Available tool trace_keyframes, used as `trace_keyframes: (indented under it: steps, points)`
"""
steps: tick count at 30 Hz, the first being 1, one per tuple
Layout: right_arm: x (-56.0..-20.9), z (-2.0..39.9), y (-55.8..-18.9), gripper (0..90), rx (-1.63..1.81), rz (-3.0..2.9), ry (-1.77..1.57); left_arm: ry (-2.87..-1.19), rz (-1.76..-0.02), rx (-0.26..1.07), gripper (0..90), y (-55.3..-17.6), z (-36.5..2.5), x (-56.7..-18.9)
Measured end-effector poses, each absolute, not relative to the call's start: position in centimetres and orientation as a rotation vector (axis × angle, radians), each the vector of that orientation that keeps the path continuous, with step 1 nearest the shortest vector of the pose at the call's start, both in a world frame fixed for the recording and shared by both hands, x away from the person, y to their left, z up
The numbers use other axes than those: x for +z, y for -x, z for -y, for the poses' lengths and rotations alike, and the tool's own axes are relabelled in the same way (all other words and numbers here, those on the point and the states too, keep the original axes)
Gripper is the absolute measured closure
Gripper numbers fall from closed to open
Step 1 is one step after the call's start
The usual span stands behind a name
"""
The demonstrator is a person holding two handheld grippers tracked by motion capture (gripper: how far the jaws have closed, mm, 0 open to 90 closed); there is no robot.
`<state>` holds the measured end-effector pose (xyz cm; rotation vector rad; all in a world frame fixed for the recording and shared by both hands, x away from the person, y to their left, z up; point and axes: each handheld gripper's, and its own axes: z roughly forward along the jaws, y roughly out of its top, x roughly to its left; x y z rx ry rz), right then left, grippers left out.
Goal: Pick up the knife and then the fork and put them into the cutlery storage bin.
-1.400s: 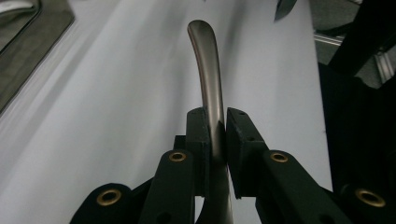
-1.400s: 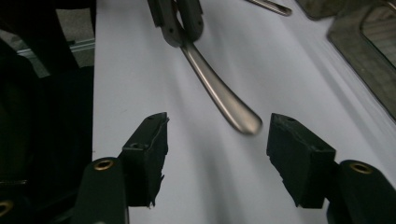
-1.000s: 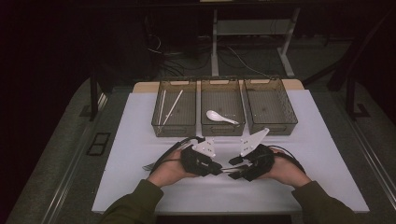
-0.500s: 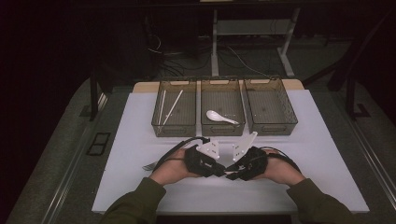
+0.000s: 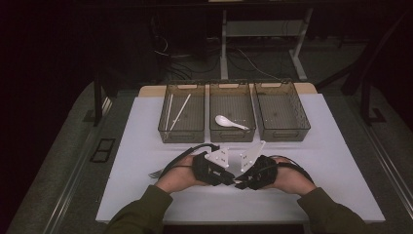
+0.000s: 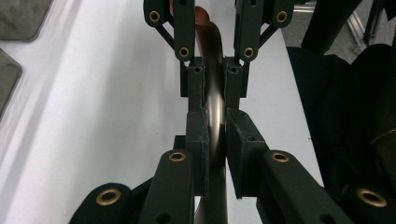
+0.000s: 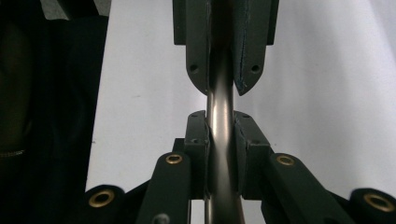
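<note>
I have a slim, shiny grey metal utensil handle (image 7: 219, 100) pinched in both tongs at once. My left gripper (image 6: 215, 119) is clamped on it, pads pressed flat against both sides of the handle. My right gripper (image 7: 219, 116) faces it tip to tip; its jaws have just been closing, and in the right gripper view its pads now sit against the same handle. The utensil runs straight from one pair of jaws into the other, just above the white tabletop (image 5: 341, 161). Beyond both gripper tips stand 3 smoky clear plastic bins in a row. The bin (image 5: 181, 139) beyond my left gripper holds 2 white chopsticks (image 5: 180, 113). The middle bin (image 5: 232, 138), straight ahead of where the tips meet, holds 1 white ceramic soup spoon (image 5: 229, 122). The bin (image 5: 283, 136) beyond my right gripper looks bare. I judge that the sorting is about 2 thirds done, with chopsticks and spoon already in place and this metal piece the last one out. It is mid-handover, well short of any bin. What is left, I think, is to let go with my left gripper, carry the piece forward in my right and set it down in the bare bin.
</note>
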<state>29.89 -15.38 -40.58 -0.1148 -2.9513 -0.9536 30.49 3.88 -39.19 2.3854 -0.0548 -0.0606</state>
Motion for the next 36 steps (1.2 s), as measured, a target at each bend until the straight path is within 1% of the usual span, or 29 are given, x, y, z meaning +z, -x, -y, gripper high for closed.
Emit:
trace_keyframes:
  steps: [5,7,9,14,19,27,29,31,36]
  points:
    - [-40.5,15.5,-29.9,77.5,-0.979,2.954,0.128,-2.380,0.046,-0.026,76.6,-30.5,-4.1,-39.1]
    - [-40.4,15.7,-30.0,77.6,-0.966,2.975,0.149,-2.351,0.026,-0.004,67.6,-30.6,-4.5,-38.7]
    - [-40.6,16.0,-30.2,77.6,-0.968,2.981,0.171,-2.321,-0.012,0.010,63.4,-30.6,-5.2,-38.3]
    - [-40.6,17.1,-30.7,77.6,-0.986,2.978,0.219,-2.259,-0.109,0.015,56.4,-30.5,-7.3,-37.9]
    - [-40.3,18.3,-31.2,77.5,-1.021,2.977,0.284,-2.177,-0.221,0.048,49.0,-30.2,-9.9,-37.9]
    - [-39.7,20.3,-31.7,77.5,-1.064,2.976,0.391,-2.042,-0.381,0.098,43.0,-28.7,-13.3,-37.8]
    - [-39.4,20.9,-31.8,77.5,-1.082,2.970,0.420,-2.026,-0.414,0.116,41.5,-28.3,-14.0,-37.9]
    - [-39.1,21.5,-31.9,77.4,-1.107,2.957,0.460,-2.023,-0.432,0.124,37.4,-28.0,-14.6,-38.1]
    - [-38.4,23.0,-32.4,77.4,-1.148,2.949,0.568,-2.023,-0.496,0.141,32.1,-27.5,-15.7,-39.0]
